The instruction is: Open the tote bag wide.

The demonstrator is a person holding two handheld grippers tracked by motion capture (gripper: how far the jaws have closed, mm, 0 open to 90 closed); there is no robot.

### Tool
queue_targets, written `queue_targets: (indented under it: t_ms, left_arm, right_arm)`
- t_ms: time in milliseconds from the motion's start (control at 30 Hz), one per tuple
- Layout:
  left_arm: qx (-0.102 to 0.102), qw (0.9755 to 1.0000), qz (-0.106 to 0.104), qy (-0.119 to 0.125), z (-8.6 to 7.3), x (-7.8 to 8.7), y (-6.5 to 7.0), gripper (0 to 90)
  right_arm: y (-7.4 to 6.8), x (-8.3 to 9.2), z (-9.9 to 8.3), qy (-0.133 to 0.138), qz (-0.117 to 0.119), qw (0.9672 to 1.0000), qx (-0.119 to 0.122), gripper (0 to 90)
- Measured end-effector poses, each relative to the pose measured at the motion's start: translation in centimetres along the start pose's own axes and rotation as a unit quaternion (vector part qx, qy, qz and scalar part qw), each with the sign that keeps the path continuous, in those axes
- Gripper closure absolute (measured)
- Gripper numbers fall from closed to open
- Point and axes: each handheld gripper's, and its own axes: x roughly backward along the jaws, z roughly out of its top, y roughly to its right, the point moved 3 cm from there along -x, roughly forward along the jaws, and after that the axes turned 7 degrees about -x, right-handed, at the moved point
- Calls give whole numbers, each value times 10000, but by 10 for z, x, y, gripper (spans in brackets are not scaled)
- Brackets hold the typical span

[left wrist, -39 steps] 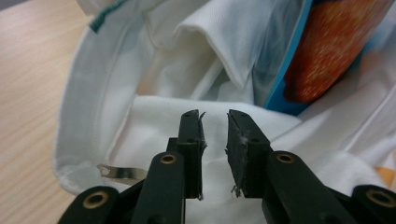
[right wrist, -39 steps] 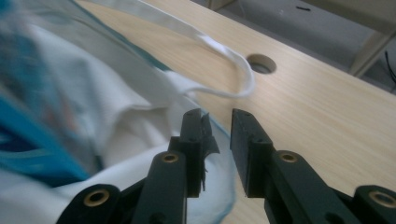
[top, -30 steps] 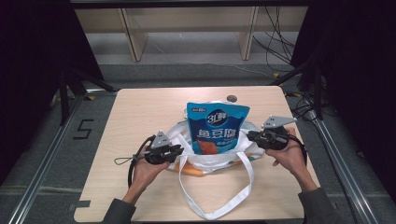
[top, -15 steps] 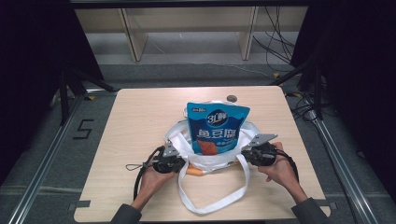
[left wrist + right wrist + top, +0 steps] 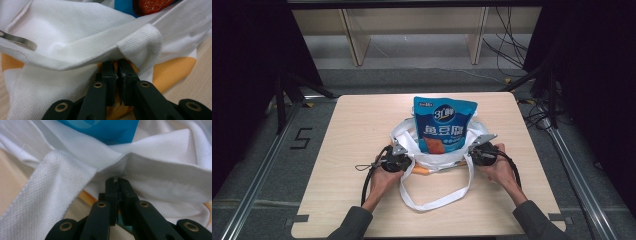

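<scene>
We had the white cloth bag lying near the middle of the bench, with the blue snack pouch standing upright in its mouth and sticking well above the rim. The left claw was clenched on the bag's rim at the left side; in the left gripper view the jaws stood pressed together with the white hem folded down over their tips, so we judged a pinch of cloth was caught, though the contact itself was hidden under the fold. The right claw was likewise clenched at the right rim, its jaws having just been closing, with the hem draped over the tips and the carry strap running off beside them. One long strap lay looped on the bench toward the person. Our judgement for the step in hand, tending the mouth around the pouch: keep both pinches on the hem alone, not the strap or pouch film; move the two hands evenly so the pouch stays upright; pull outward gently, since a thin fold can slip from the jaws.
</scene>
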Motion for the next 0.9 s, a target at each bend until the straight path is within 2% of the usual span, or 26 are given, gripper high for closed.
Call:
queue_targets:
  t_ms: [33, 67, 133, 200, 233, 267, 367, 400, 433, 467, 500, 533, 567, 600, 633, 667, 700, 733, 767, 800, 833, 867, 900]
  left_arm:
    - [148, 9998, -12, 102, 0, -1, 0, 831]
    - [91, 9999, -49, 47, 0, 0, -1, 827]
    - [137, 9998, -36, 125, 1, 2, -1, 804]
    - [94, 9999, -76, 106, 1, 4, 0, 776]
    - [95, 9998, -100, 107, 1, 5, 1, 746]
    - [64, 9999, -90, 85, 1, 7, 1, 724]
    - [155, 9996, -58, 218, 1, 21, 0, 641]
    - [180, 9994, -98, 277, 1, 25, 0, 622]
    - [308, 9986, -217, 377, 1, 34, 0, 606]
    - [366, 9980, -265, 439, 0, 38, 0, 580]
    - [492, 9970, -293, 521, -1, 46, 1, 561]
    - [508, 9968, -317, 536, -2, 50, 1, 531]
    - [514, 9966, -347, 542, -2, 54, 1, 506]
    - [532, 9962, -395, 567, -2, 59, 2, 489]
    - [584, 9953, -416, 646, -2, 65, 4, 470]
    - [634, 9943, -469, 721, -2, 67, 6, 462]
    - [610, 9943, -452, 754, -3, 72, 9, 455]
    - [579, 9942, -486, 770, -3, 74, 10, 446]
    - [529, 9948, -466, 736, -5, 77, 12, 438]
    - [580, 9943, -467, 768, -6, 79, 15, 426]
    - [499, 9951, -506, 680, -8, 81, 15, 417]
    - [617, 9939, -489, 772, -8, 81, 17, 403]
    - [606, 9937, -510, 790, -9, 83, 19, 399]
  right_arm:
    - [1, 0, 1, 22, 55, 10000, -26, 866]
    - [2, 1, 0, 15, 108, 9999, -38, 859]
    - [4, 2, 0, 108, 140, 9998, -64, 843]
    - [6, 8, -1, 87, 193, 9997, -93, 808]
    - [7, 12, -1, 10, 253, 9995, -164, 791]
    - [7, 15, -3, 61, 286, 9993, -217, 780]
    - [12, 29, -6, 225, 307, 9988, -310, 753]
    - [13, 34, -7, 332, 338, 9983, -353, 742]
    - [14, 38, -8, 424, 373, 9976, -391, 734]
    - [17, 48, -9, 426, 438, 9974, -394, 711]
    - [17, 52, -10, 443, 421, 9969, -488, 692]
    - [19, 57, -10, 602, 379, 9966, -426, 667]
    - [18, 60, -11, 633, 371, 9958, -555, 649]
    - [20, 63, -11, 691, 343, 9958, -497, 628]
    - [17, 68, -11, 714, 352, 9940, -756, 597]
    - [19, 71, -11, 838, 293, 9933, -737, 572]
    - [21, 74, -11, 887, 276, 9930, -729, 565]
    - [18, 79, -13, 851, 331, 9924, -829, 550]
    - [18, 81, -13, 896, 334, 9922, -799, 539]
    - [16, 82, -14, 976, 323, 9911, -846, 525]
    - [16, 84, -16, 986, 308, 9909, -860, 508]
    - [16, 85, -16, 952, 323, 9919, -781, 496]
    - [13, 85, -17, 965, 347, 9907, -898, 489]
